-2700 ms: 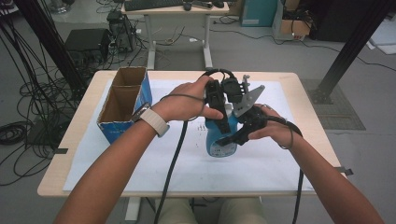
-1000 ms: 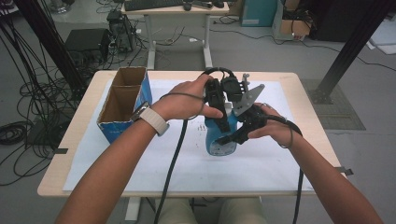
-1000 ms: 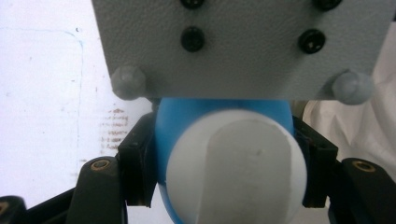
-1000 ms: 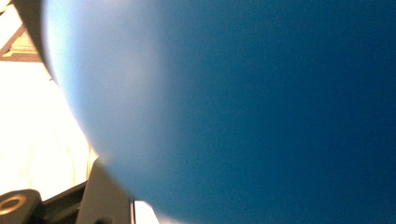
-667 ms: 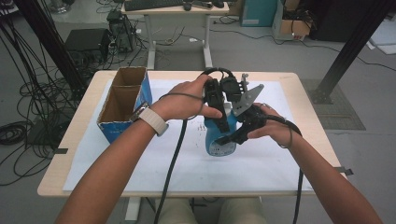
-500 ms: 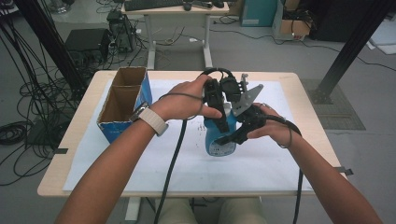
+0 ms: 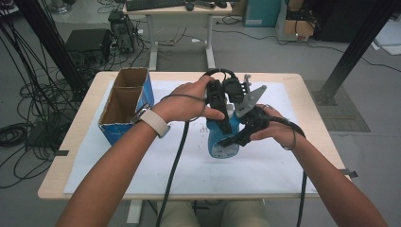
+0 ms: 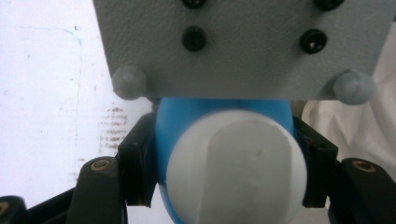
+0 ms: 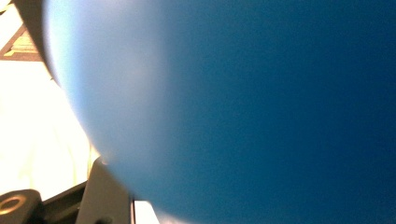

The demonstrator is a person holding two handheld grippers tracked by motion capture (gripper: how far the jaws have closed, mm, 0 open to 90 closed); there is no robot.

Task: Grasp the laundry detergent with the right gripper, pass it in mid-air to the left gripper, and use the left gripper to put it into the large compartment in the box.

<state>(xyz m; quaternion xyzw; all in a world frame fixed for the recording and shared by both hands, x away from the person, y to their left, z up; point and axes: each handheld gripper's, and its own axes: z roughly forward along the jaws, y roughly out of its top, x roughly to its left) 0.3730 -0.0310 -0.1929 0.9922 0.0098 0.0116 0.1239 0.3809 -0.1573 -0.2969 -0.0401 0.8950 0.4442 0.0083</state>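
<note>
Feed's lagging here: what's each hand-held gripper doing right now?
Left hand-held gripper: closed on the blue bottle.
Right hand-held gripper: against the bottle; jaw state cannot be told.

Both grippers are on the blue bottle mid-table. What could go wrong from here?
The left gripper clamps the blue bottle at its white cap, a rounded surface that may slip or twist between the jaws. The right gripper sits so close that its view is a blur of blue, so its grip cannot be checked. Opposed pulls could tip the bottle onto the white sheet.
</note>
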